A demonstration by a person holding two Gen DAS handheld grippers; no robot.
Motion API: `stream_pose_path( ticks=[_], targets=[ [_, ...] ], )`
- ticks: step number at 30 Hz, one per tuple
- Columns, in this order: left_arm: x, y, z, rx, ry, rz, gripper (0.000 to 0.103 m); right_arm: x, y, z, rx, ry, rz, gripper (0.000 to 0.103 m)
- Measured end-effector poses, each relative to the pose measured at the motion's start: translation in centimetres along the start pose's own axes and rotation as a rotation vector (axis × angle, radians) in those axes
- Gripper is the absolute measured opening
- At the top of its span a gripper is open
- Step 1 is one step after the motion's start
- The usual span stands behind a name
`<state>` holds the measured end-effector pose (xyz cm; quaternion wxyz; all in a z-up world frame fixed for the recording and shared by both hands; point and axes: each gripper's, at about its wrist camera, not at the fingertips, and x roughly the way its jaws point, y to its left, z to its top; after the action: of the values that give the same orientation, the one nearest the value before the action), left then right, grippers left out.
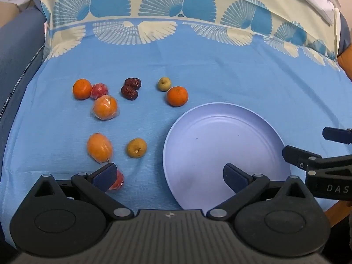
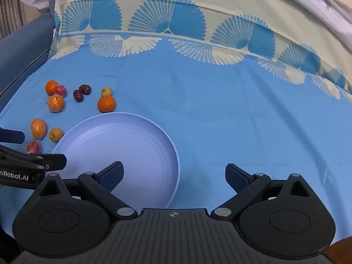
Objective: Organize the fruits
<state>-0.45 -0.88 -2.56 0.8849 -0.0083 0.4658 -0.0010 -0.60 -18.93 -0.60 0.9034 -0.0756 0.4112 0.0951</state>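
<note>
An empty pale blue plate (image 1: 253, 132) lies on the blue cloth; it also shows in the right wrist view (image 2: 140, 132). Left of it lie several fruits: oranges (image 1: 177, 96) (image 1: 82, 88), wrapped oranges (image 1: 105, 107) (image 1: 99, 147), two dark dates (image 1: 131, 88), small yellow-green fruits (image 1: 136, 147) (image 1: 164, 83) and wrapped red fruits (image 1: 99, 90). My left gripper (image 1: 169, 175) is open, its left finger touching a wrapped red fruit (image 1: 117, 181). My right gripper (image 2: 173, 175) is open and empty over the plate's near right rim.
A cream and blue patterned cloth (image 1: 176, 6) rises behind. A blue cushion with a zipper (image 1: 17, 50) borders the left. The right gripper (image 1: 312, 156) shows beside the plate in the left wrist view; the left gripper (image 2: 24, 151) shows in the right wrist view.
</note>
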Motion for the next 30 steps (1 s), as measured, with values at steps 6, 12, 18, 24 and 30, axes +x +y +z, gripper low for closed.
stream_pose_path(
  ticks=[6,12,18,24,30],
  targets=[
    [-0.2,-0.4,-0.1,0.009,-0.003,-0.008,0.102,0.4,-0.6,0.4,0.024,0.010,0.010,0.099],
    [-0.1,-0.2,-0.1,-0.004,0.011,0.002,0.102,1.7,0.4,-0.8,0.023,0.094,-0.046,0.099],
    [0.0,0.0,0.1,-0.006,0.025,-0.005,0.102,3.4,-1.1,-1.9,0.003,0.220,-0.216,0.099],
    [0.0,-0.3,-0.1,0.012,0.024,-0.010,0.102,3.3,-1.6,-1.8,0.058,0.195,-0.178,0.098],
    [0.0,-0.1,-0.1,0.012,0.022,-0.019,0.102,2.5,-2.8,-1.4,0.092,0.149,-0.196,0.097]
  ],
)
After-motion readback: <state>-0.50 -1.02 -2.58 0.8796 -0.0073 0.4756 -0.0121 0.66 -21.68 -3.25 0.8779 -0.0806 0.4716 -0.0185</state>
